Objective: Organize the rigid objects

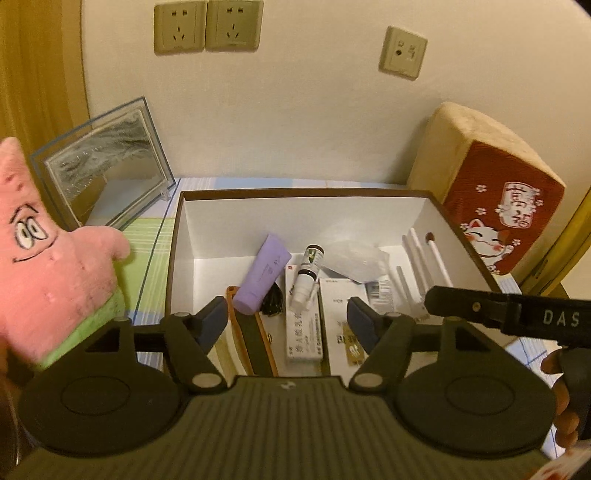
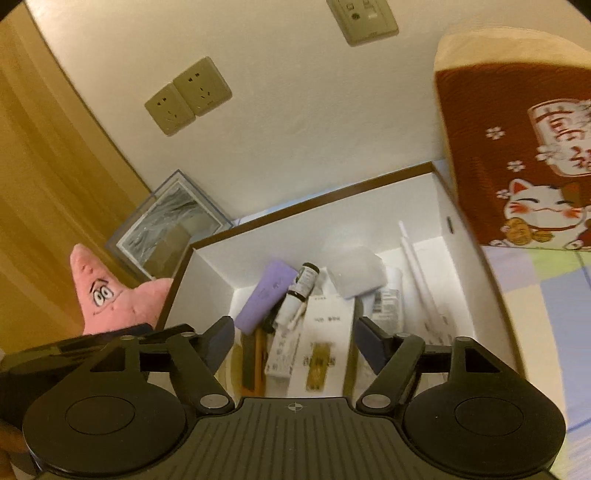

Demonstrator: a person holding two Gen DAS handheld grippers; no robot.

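one box [image 1: 177, 258], one purple tube [image 1: 260, 280], one pink plush [image 1: 48, 273], three wall sockets [image 1: 180, 26], two grippers [image 1: 288, 317]

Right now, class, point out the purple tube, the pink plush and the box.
purple tube [image 1: 261, 278], left wrist view, middle of its body
pink plush [image 2: 105, 295], right wrist view, its face
box [image 1: 295, 191], left wrist view, far rim

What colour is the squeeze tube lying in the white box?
Pale purple tube; clearest in the left wrist view.

box [image 1: 177, 258] centre | tube [image 1: 261, 278] in it (left) | plush [image 1: 55, 266] left of box
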